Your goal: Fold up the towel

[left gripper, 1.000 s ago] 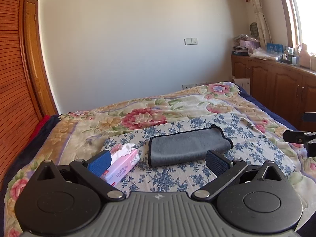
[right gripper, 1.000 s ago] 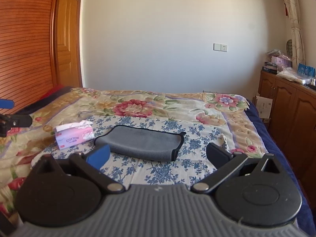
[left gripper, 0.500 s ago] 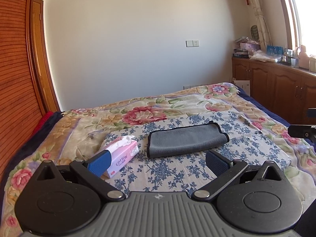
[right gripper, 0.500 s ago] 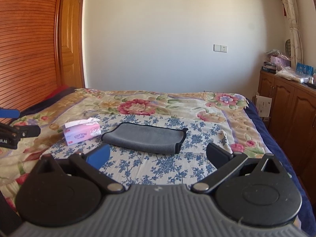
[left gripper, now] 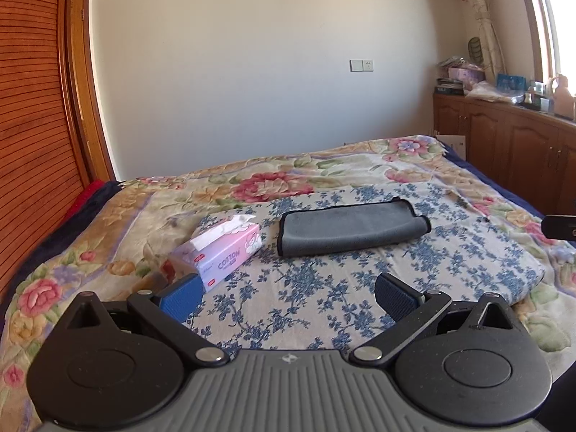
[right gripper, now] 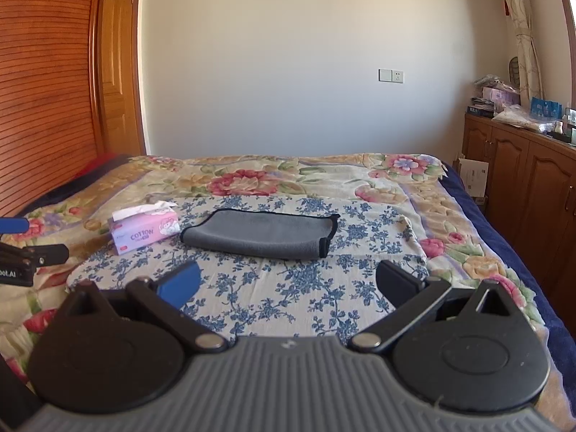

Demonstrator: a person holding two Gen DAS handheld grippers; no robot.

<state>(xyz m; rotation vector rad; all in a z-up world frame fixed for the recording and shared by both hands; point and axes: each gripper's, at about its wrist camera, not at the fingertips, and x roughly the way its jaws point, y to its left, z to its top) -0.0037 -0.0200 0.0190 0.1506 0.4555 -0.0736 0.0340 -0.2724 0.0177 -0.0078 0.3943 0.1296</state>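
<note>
A grey towel (left gripper: 351,228) with black trim lies folded into a long flat bundle on a blue-flowered cloth (left gripper: 324,288) spread on the bed. It also shows in the right wrist view (right gripper: 262,234). My left gripper (left gripper: 288,297) is open and empty, held well short of the towel. My right gripper (right gripper: 288,282) is open and empty too, also back from the towel. The left gripper's tip shows at the left edge of the right wrist view (right gripper: 21,255). The right gripper's tip shows at the right edge of the left wrist view (left gripper: 561,230).
A pink tissue box (left gripper: 223,252) lies left of the towel, seen also in the right wrist view (right gripper: 144,230). The floral bedspread (right gripper: 396,187) covers the bed. Wooden cabinets (right gripper: 522,180) stand on the right, a wooden wardrobe (right gripper: 46,90) on the left.
Both grippers have drawn back and up from the towel, which now looks smaller and farther away. The towel and the tissue box have not moved. Both grippers stay open.
</note>
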